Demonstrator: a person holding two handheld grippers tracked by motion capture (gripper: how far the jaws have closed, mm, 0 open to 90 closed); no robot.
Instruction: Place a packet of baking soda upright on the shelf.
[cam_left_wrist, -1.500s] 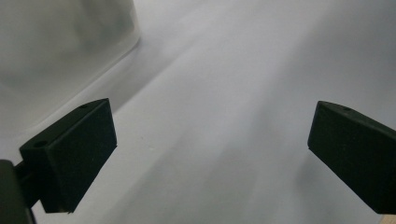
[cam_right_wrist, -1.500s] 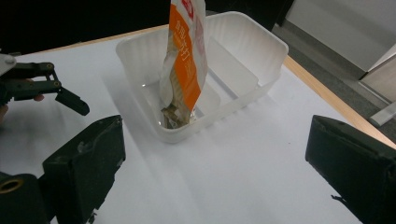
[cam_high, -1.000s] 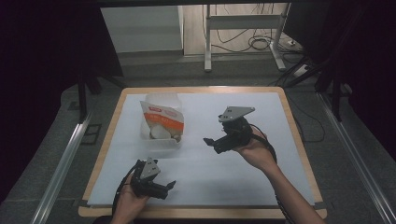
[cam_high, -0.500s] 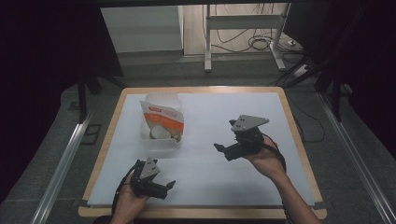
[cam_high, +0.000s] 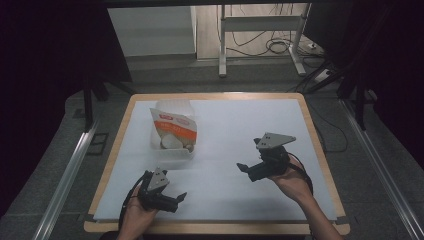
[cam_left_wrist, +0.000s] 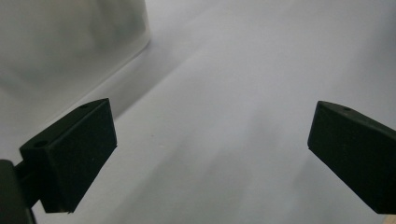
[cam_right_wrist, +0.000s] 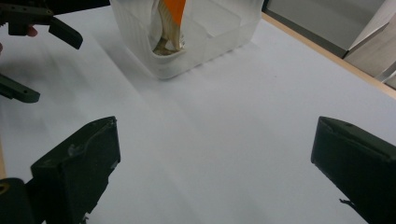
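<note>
A: Landmark is the clear plastic rectangular tub (cam_high: 172, 145) on the white table surface (cam_high: 235, 135), toward its far-left part. Inside it stands an orange-and-white snack pouch (cam_high: 175, 131), leaning, with pale round pieces showing at its base.

B: Grippers?

A: Left gripper (cam_high: 181, 198) sits on the near side of the tub, just below it in the high view, held in the person's left hand (cam_high: 136, 216). Jaws spread wide, nothing between them. Its own view has the tub's frosted wall (cam_left_wrist: 70, 42) up at left, close by.

B: Right one?

A: Right gripper (cam_high: 245, 169) is off to the tub's right and nearer the person, well apart from it, in the right hand (cam_high: 291, 181). Jaws also spread wide, empty, pointing toward the tub. Its view shows the tub (cam_right_wrist: 196, 32) ahead with the pouch (cam_right_wrist: 172, 18) in it, and the left gripper (cam_right_wrist: 28, 51) at far left.

B: Contact with the tub?

A: None, both are apart from it.
</note>
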